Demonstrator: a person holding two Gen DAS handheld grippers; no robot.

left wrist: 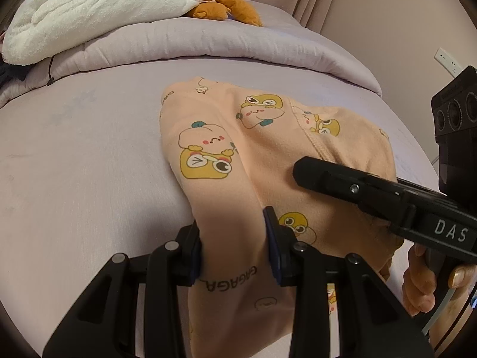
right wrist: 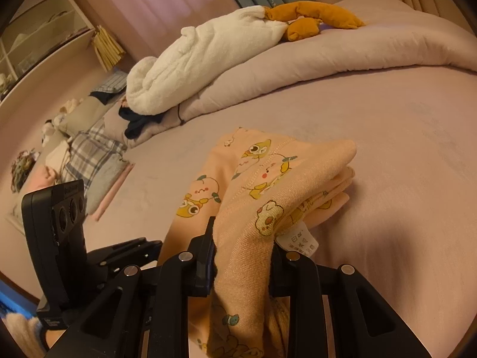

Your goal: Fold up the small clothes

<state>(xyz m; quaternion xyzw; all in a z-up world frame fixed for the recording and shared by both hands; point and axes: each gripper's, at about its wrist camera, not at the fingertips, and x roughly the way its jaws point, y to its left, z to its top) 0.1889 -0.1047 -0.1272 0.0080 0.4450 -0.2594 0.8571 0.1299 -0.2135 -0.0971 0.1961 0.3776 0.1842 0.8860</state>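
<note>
Peach cartoon-print garment (left wrist: 238,155) lies partly folded on the lilac bed (left wrist: 89,164), its near end raised; the fold looks unfinished. Left gripper (left wrist: 234,247) pinches one bunched strip, right gripper (right wrist: 243,256) clamps the other corner, beside the care label (right wrist: 298,240).

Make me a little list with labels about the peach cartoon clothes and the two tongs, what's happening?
Garment: small peach cotton clothes with cartoon frog print, partly folded, near end lifted
Surface: lilac bed sheet
Left tongs: shut on the garment's near edge
Right tongs: shut on a bunched edge beside the white care label
Behind: white fluffy plush toy
</note>
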